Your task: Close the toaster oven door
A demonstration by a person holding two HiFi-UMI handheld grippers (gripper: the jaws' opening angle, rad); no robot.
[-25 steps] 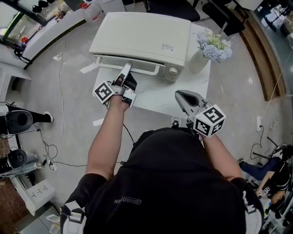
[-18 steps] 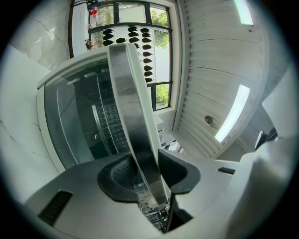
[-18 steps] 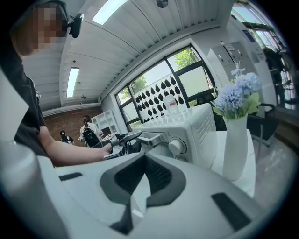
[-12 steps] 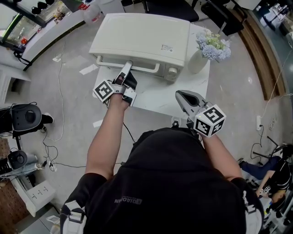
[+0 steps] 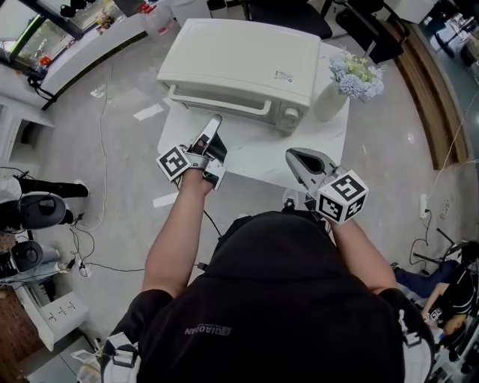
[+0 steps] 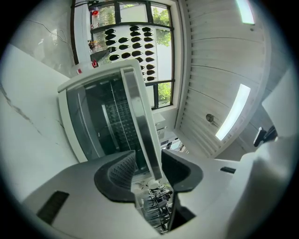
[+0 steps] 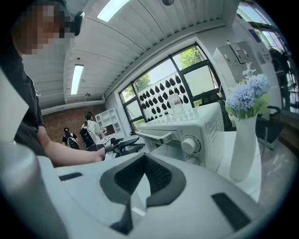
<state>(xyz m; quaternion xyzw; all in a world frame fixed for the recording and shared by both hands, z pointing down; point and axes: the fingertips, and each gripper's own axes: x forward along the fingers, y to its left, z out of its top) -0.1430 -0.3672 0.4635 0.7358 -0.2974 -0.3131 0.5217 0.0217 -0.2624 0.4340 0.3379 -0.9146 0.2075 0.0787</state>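
The cream toaster oven (image 5: 239, 56) stands on the white table (image 5: 262, 161), its glass door (image 6: 100, 121) upright against the front. The door's handle bar (image 6: 138, 109) runs along the door's top edge. My left gripper (image 5: 214, 124) sits just in front of that handle. Its jaws have just been opening and now stand open; the bar shows in the gap between them, and the pads (image 6: 120, 170) do not press it. My right gripper (image 5: 296, 157) hovers shut and empty over the table's near right edge, away from the oven (image 7: 196, 126).
A white vase of blue flowers (image 5: 334, 93) stands on the table right of the oven, next to its knobs (image 5: 290, 115). Cables (image 5: 96, 157) trail over the grey floor on the left. A dark chair (image 5: 288, 13) stands behind the table.
The left gripper has drawn back a little from the oven's front toward me, and its jaws have spread. The right gripper has kept still.
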